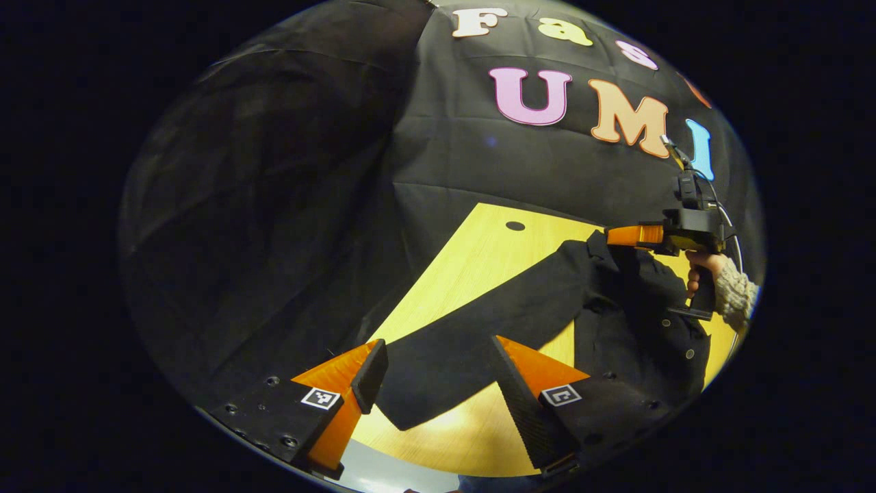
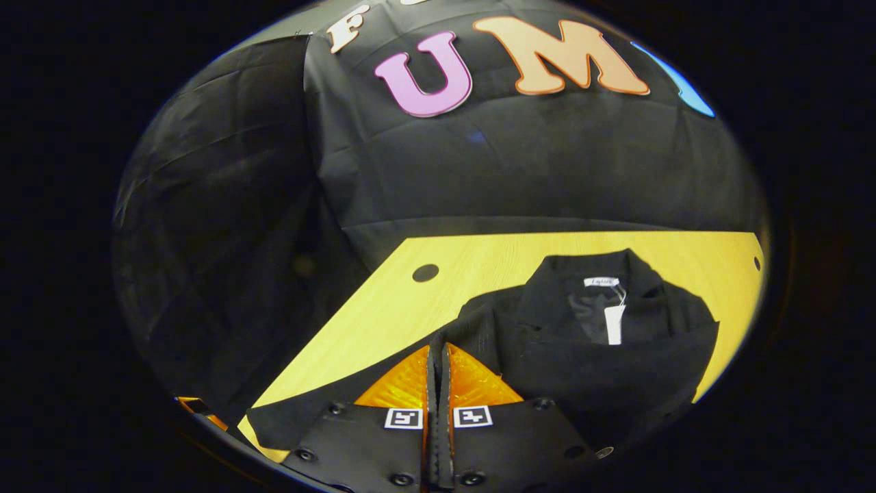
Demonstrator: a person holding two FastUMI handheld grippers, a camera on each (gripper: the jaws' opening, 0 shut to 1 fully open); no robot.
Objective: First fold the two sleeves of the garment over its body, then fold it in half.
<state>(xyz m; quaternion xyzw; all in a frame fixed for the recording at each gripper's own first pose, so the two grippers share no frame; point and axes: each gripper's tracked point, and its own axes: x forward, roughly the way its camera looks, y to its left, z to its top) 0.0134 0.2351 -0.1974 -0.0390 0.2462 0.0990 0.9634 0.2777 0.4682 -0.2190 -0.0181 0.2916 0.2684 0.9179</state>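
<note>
Right now your left claw (image 1: 438, 383) stands released, its 2 orange fingers (image 1: 342, 376) spread wide with the cuff end of the black coat's (image 1: 616, 322) left sleeve (image 1: 479, 329) lying between and just beyond them, flat on the yellow wooden tabletop (image 1: 479, 253). Neither finger touches the cloth as far as you can see. The sleeve runs away from that claw, up toward the coat's body, which lies at the far right of the left gripper view with its small buttons (image 1: 688, 354) showing.

Your right claw (image 2: 438, 370) is clenched, its 2 fingers pressed together with only a thin dark seam between them; whether any cloth is pinched there you cannot tell. In the left gripper view that same claw (image 1: 619, 235) hovers near the coat's shoulder, held by a hand (image 1: 705, 270) in a knitted cuff (image 1: 736, 294).

In the right gripper view the coat (image 2: 582, 342) lies just ahead of the closed fingers, collar (image 2: 595, 267) toward the far edge. A white neck label (image 2: 601, 281) carries writing too small to read, and a blank-looking white tag (image 2: 614, 324) hangs below it. A round dark hole (image 2: 425, 272) sits in the tabletop (image 2: 383, 308), left of the coat.
</note>
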